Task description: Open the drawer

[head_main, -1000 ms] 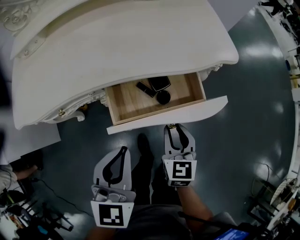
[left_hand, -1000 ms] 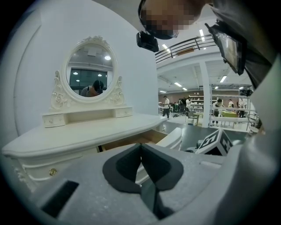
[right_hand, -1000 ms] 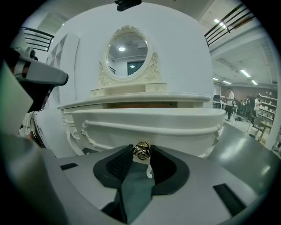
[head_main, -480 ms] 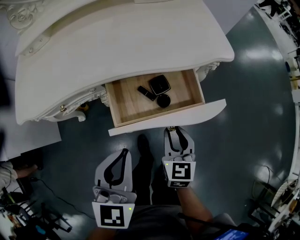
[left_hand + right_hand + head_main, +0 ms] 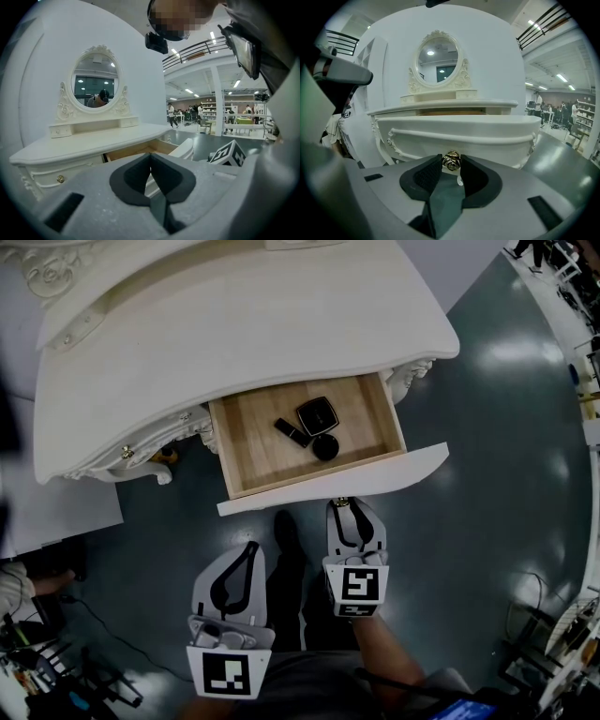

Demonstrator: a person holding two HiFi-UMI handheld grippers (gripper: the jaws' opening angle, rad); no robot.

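The left gripper [image 5: 247, 547], grey moulded plastic with dark pads, hangs at 7 o'clock in the head view, its jaws pressed together at the tips with nothing between them, well apart from the furniture. At its 1 o'clock the pale wooden drawer [image 5: 251, 444] stands open beneath the cream, curved-edged tabletop [image 5: 234, 324]; it is a shallow rectangular box of bare, light-grained boards behind a smooth, bowed white front panel [image 5: 394, 468]. Inside lie three items clustered near the middle: a slim black tube [image 5: 292, 432], at its 2 o'clock a square black compact with a pale rim [image 5: 317, 415], and at the compact's 6 o'clock a small round black disc [image 5: 325, 447]. At the panel's 6 o'clock the right gripper [image 5: 345, 506] pinches the brass rose-shaped knob [image 5: 451, 161] between its ribbed dark jaws. A carved oval mirror [image 5: 438, 56] rises behind, over a glossy dark floor [image 5: 487, 474].
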